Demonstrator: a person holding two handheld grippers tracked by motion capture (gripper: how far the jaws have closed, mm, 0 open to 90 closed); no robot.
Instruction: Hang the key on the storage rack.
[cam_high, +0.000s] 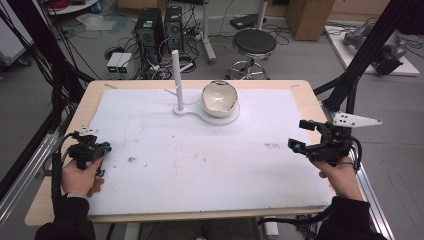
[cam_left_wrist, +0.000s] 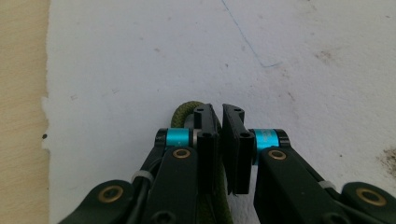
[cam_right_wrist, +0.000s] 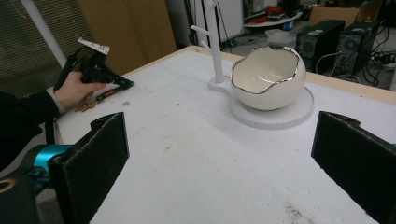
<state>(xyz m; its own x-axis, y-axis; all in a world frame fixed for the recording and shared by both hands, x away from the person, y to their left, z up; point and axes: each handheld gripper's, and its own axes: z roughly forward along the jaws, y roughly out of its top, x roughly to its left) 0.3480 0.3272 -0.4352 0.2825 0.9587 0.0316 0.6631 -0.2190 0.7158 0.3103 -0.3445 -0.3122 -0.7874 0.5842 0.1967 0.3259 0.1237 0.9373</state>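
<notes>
My left gripper (cam_high: 106, 148) rests low on the white mat (cam_high: 200, 150) near its left edge. Its jaws stand almost together in the left gripper view, with an olive green cord (cam_left_wrist: 183, 111) looping out by the left jaw tip and running back under them. A small brown pendant (cam_high: 95, 187) lies by the left hand. My right gripper (cam_high: 303, 135) hovers over the mat's right edge, jaws wide apart and empty. A white eggshell-shaped bowl (cam_right_wrist: 266, 79) sits on a white stand with an upright peg post (cam_right_wrist: 215, 42) at the far centre.
The wooden table edge (cam_left_wrist: 21, 116) borders the mat on the left. Beyond the table stand a stool (cam_high: 253, 44), computer towers (cam_high: 150, 30) and loose cables on the floor. A black frame strut (cam_high: 360, 65) rises at the right.
</notes>
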